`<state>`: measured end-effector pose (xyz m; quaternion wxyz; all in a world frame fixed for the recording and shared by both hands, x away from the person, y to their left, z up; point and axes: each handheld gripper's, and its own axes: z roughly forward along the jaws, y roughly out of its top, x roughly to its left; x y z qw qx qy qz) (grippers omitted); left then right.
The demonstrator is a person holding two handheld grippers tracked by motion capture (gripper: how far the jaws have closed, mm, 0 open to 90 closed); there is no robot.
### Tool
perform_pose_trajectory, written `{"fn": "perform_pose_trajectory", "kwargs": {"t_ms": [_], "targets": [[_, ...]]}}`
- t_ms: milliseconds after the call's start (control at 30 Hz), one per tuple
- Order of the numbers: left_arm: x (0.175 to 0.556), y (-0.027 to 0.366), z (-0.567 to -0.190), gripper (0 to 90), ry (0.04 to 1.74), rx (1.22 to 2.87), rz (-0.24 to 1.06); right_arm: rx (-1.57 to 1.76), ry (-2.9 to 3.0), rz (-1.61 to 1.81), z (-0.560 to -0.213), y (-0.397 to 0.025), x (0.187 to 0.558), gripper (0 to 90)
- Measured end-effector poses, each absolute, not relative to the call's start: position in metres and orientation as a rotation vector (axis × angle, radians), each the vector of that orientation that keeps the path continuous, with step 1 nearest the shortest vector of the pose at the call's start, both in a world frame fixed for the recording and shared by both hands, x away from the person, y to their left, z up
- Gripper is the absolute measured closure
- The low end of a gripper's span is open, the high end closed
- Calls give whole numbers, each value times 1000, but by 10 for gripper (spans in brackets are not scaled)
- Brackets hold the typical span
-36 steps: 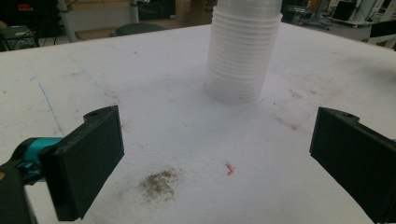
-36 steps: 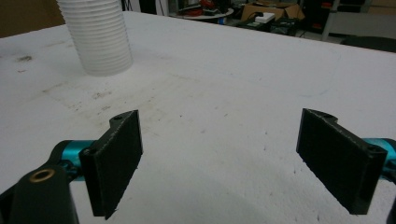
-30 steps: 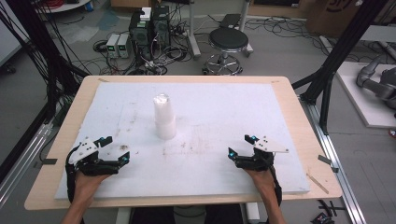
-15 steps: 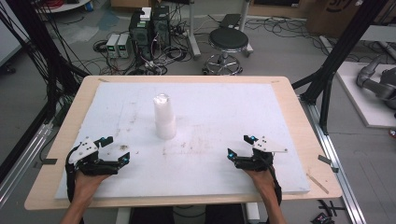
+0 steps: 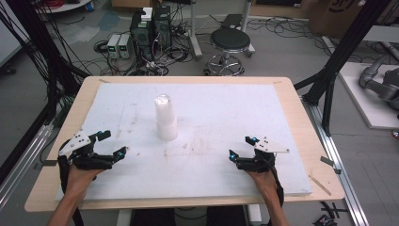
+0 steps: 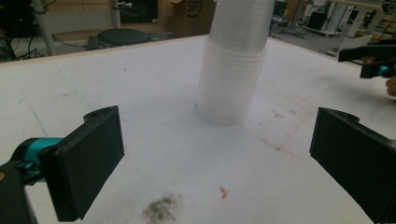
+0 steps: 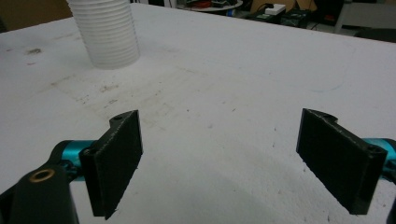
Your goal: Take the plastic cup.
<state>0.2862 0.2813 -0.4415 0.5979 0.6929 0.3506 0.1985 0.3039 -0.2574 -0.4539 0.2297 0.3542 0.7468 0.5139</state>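
Waiting at the near edge, both grippers spread wide and empty, with the stack of clear plastic cups (image 5: pixel 165 117) standing upright mid-table between them and well ahead.

From the high view, the left gripper (image 5: pixel 114 144) and right gripper (image 5: pixel 239 148) rest low over the white foam board (image 5: pixel 282 117), each well apart from the stack. In the left gripper view, the cups (image 6: pixel 233 65) rise tall straight ahead between the wide jaws, and the other gripper (image 6: pixel 369 58) shows far right. In the right gripper view, the stack (image 7: pixel 106 32) sits up and left, off the jaws' line. I'd judge the risk is tipping: the stack is tall and light, so a one-sided nudge or a high, hard pinch could topple or crush it.
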Motion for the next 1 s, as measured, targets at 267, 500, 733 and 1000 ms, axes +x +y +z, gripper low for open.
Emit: {"fn": "perform_pose_trajectory", "kwargs": {"t_ms": [267, 500, 733, 1000], "targets": [[305, 272, -397, 27, 745, 1637, 460, 972, 2057, 1417, -454, -258, 305, 143], [331, 260, -357, 28, 659, 1643, 470, 969, 2059, 1420, -454, -258, 305, 143], [362, 245, -332, 27, 584, 1712, 413, 975, 2061, 1423, -454, -258, 304, 144], [386, 231, -316, 28, 545, 1750, 400, 981, 2061, 1422, -454, -258, 305, 143]]}}
